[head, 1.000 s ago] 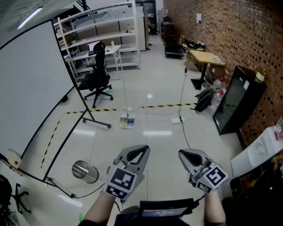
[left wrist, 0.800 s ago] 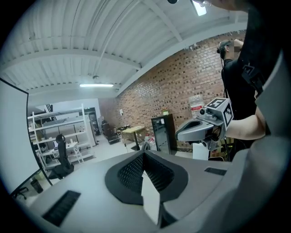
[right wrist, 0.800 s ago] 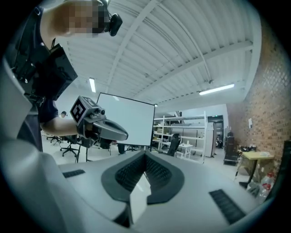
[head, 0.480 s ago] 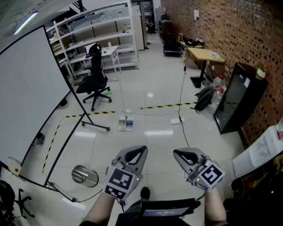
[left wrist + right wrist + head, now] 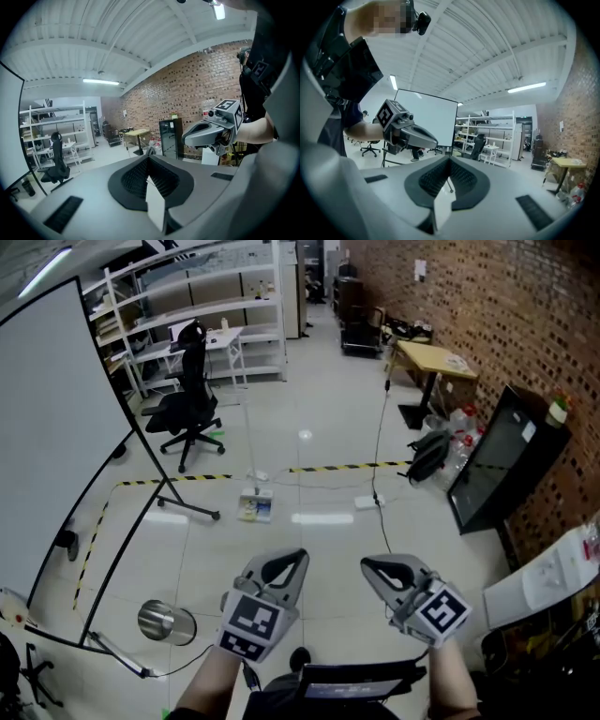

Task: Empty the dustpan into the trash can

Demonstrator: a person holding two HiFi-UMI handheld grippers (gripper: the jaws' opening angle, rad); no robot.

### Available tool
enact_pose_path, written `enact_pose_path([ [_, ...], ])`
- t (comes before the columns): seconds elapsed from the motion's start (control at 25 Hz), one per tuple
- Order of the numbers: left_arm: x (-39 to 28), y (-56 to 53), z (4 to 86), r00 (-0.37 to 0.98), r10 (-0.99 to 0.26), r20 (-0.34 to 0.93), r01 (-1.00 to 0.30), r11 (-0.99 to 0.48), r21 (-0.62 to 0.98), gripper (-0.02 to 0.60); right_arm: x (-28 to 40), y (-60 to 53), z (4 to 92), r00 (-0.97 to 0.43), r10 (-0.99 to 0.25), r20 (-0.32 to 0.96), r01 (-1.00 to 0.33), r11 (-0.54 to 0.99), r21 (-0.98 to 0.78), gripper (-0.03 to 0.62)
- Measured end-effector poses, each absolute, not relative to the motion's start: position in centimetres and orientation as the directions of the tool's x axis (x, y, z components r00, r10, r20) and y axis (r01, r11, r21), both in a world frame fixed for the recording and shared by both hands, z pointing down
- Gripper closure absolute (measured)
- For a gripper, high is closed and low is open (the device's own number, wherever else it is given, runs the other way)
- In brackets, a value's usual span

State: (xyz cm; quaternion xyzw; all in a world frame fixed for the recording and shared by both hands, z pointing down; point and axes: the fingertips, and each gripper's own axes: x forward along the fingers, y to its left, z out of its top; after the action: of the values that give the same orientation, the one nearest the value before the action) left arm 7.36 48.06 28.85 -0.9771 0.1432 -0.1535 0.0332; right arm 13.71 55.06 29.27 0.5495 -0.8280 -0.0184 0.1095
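Judging by the layout, the reach for the dustpan is just beginning. The left gripper and right gripper are hovering empty, jaws pressed together. What looks like the dustpan is sitting on the floor at 12 o'clock, with the steel trash can at 8 o'clock. The next move calls for opening the jaws at its handle.

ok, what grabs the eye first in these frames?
The grey left gripper and right gripper, both shut and empty, sit at the bottom centre of the head view. A big white projection screen fills the left, a red brick wall the right, and a shiny silver cylindrical bin stands on the pale floor lower left.
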Motion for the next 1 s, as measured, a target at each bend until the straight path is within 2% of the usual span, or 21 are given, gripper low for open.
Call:
enact_pose_path([
  [0.44,9.1,38.3,29.0,0.909,-0.304,0.284,-0.283,-0.952,-0.114,0.580,15.8,45.4,29.7,-0.334,-0.917,0.217,-0.897,0.380,0.227,0.580],
  [0.72,12.2,33.4,29.6,0.891,-0.340,0.301,-0.309,-0.940,-0.147,0.580,19.5,40.0,30.6,-0.364,-0.905,0.219,-0.884,0.410,0.225,0.580],
  [1.0,19.7,28.8,29.6,0.856,-0.402,0.324,-0.369,-0.916,-0.160,0.580,27.1,35.1,31.2,-0.426,-0.877,0.222,-0.860,0.469,0.200,0.580],
])
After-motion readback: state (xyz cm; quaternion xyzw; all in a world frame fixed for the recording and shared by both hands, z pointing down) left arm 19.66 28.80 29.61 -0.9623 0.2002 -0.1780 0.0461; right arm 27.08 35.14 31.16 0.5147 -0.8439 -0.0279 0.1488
